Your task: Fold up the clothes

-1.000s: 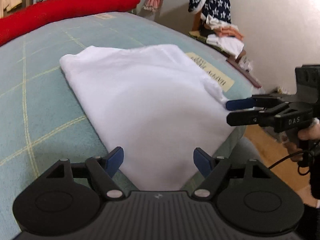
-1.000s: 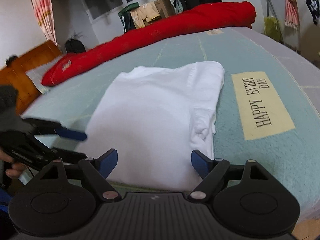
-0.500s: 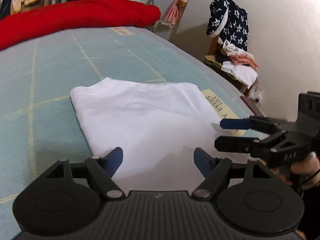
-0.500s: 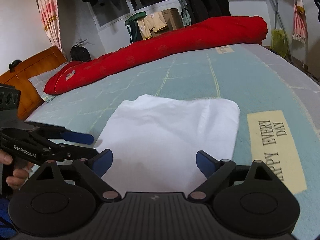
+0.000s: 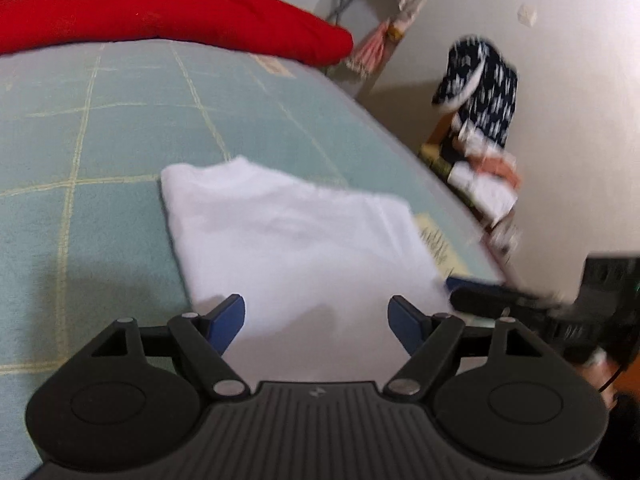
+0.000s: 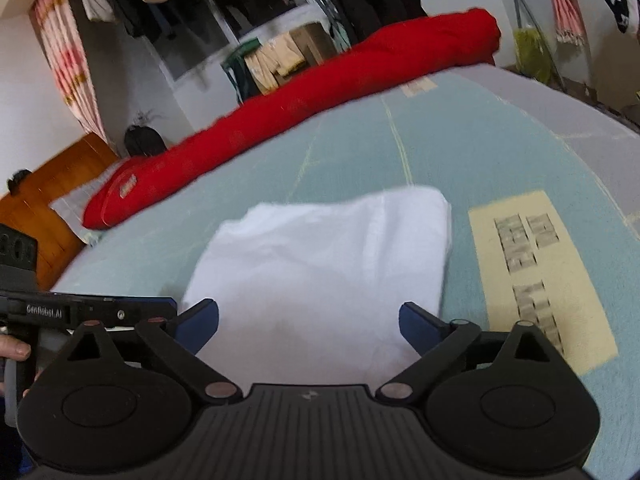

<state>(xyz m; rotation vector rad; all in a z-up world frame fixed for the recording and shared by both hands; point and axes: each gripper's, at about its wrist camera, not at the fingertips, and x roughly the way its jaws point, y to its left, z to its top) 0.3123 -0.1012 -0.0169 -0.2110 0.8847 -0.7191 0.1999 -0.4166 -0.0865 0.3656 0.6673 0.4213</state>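
Folded white garment lies flat on the pale green bed cover, a neat rectangle with its near edge toward both tools. Left gripper: blue-tipped fingers spread wide, nothing between them, poised over the garment's near edge. Right gripper: fingers likewise spread apart and empty, over the same near edge. From the right wrist view, a cream patch with blurred lettering sits just right of the garment. A long red bolster lies on the bed beyond the garment, well apart from it. Hanging clothes stand behind the bolster
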